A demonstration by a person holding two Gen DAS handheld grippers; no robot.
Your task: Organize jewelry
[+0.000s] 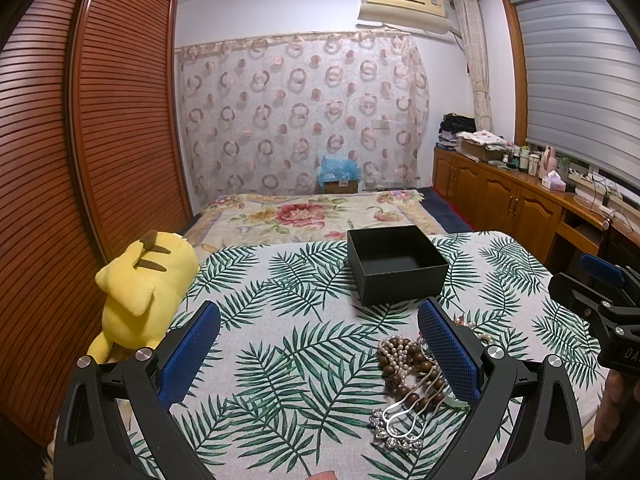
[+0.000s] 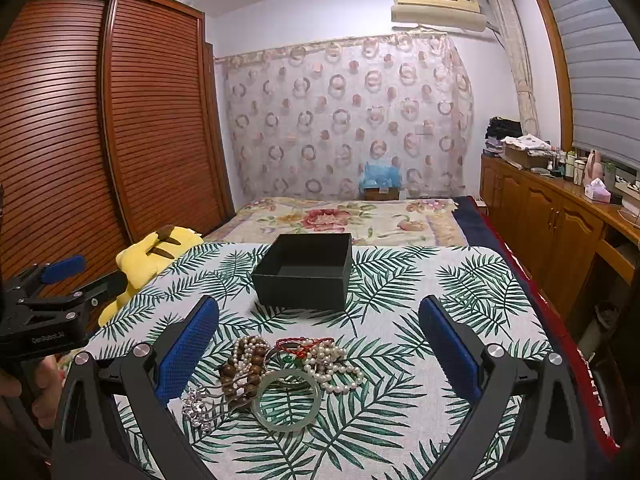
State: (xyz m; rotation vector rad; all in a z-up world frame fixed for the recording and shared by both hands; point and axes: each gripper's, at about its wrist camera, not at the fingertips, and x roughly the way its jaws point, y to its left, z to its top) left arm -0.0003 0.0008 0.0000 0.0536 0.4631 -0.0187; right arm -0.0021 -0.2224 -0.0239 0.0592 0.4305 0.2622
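An open, empty black box (image 1: 396, 264) (image 2: 304, 272) stands on the leaf-print table (image 1: 280, 360) (image 2: 440, 360). A heap of jewelry lies in front of it: brown bead bracelet (image 2: 244, 376) (image 1: 404, 360), white pearl strands (image 2: 336, 368), a red cord piece (image 2: 304, 345), a pale green bangle (image 2: 288, 404), a silver chain with brooch (image 1: 396, 424) (image 2: 196, 404). My left gripper (image 1: 320, 344) is open and empty, with the heap by its right finger. My right gripper (image 2: 320, 340) is open and empty, with the heap between its fingers.
A yellow plush toy (image 1: 140, 300) (image 2: 156, 256) lies at the table's left edge. A bed with a floral cover (image 1: 304, 216) is behind the table. A wooden wardrobe (image 1: 80, 160) stands left, and a cluttered wooden cabinet (image 2: 560, 216) right.
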